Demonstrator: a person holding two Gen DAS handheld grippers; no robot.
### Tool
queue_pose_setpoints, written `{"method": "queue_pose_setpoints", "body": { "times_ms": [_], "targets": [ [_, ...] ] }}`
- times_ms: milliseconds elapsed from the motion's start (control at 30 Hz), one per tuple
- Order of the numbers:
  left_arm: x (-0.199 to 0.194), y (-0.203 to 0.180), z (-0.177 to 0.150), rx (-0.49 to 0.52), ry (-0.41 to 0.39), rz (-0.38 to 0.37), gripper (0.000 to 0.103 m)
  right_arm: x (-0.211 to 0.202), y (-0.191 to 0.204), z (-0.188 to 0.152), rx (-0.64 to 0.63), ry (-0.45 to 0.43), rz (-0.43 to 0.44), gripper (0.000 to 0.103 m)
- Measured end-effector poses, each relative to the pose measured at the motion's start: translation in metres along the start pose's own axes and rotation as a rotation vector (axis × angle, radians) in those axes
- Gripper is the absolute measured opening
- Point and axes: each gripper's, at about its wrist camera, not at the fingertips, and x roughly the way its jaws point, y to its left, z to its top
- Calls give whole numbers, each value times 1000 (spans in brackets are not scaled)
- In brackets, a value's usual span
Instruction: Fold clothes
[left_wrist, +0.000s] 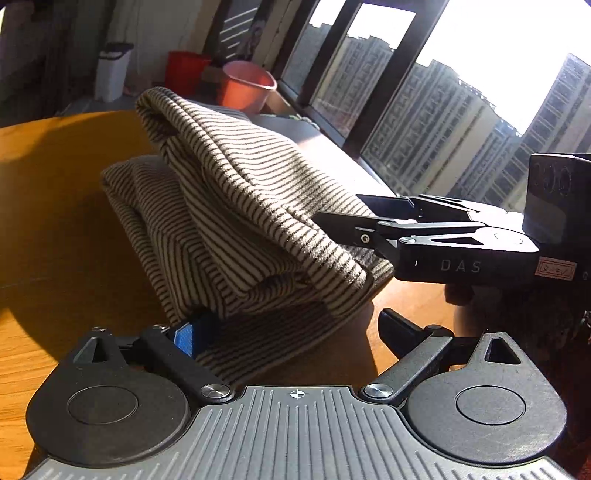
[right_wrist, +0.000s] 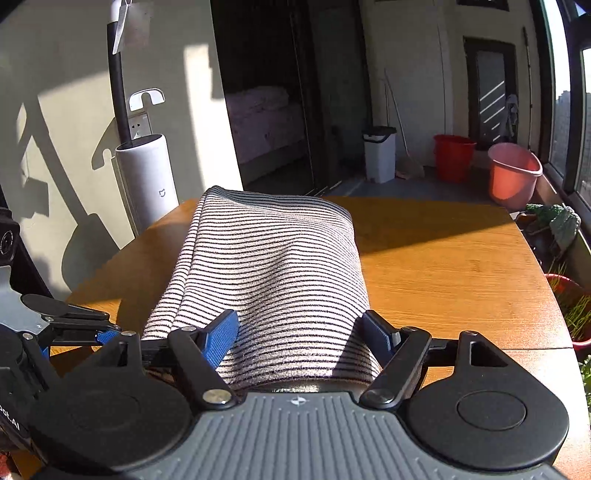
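Garment: we see a striped cloth (right_wrist: 273, 273), cream with dark stripes, folded into a thick bundle on the wooden table (right_wrist: 443, 266). In the right wrist view its long axis runs away from us, from the near edge toward the far edge, with the stripes crossing it.

Garment shape: in the left wrist view the cloth (left_wrist: 236, 206) humps up, its upper layer lifted above the lower folds, which rest on the table (left_wrist: 55, 221).

Right gripper (right_wrist: 301, 334): we have its jaws spread wide on either side of the cloth's near end, blue pads (right_wrist: 221, 339) against the fabric's flanks; it is released, not pinching. In the left wrist view we see this gripper (left_wrist: 343, 221) reach in from the right, touching the lifted layer.

Left gripper (left_wrist: 288, 332): its jaws stand apart, nothing clamped; the cloth's near corner drapes over the left finger (left_wrist: 184, 338), while the right finger is bare.

Containers: a pink bucket (right_wrist: 513, 175), a red bucket (right_wrist: 453, 157) and a white lidded bin (right_wrist: 379, 153) stand on the floor beyond the table's far edge; we cannot tell their contents.
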Motion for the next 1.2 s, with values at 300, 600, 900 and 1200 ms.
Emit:
{"method": "queue_pose_setpoints", "body": {
  "times_ms": [300,600,900,1200],
  "targets": [
    [-13,0,-1,23,-33,-8,96,-14,-5,-6,2,-41,0,79],
    [-46,64,13,-224,-197,-3,60,-48,49,-8,-258,-114,110,79],
    [-18,73,9,-232,-112,-48,50,-40,45,2,-211,-115,207,18],
    [2,78,2,-261,-85,-153,50,-41,26,43,139,-136,471,9]
  ]
}}
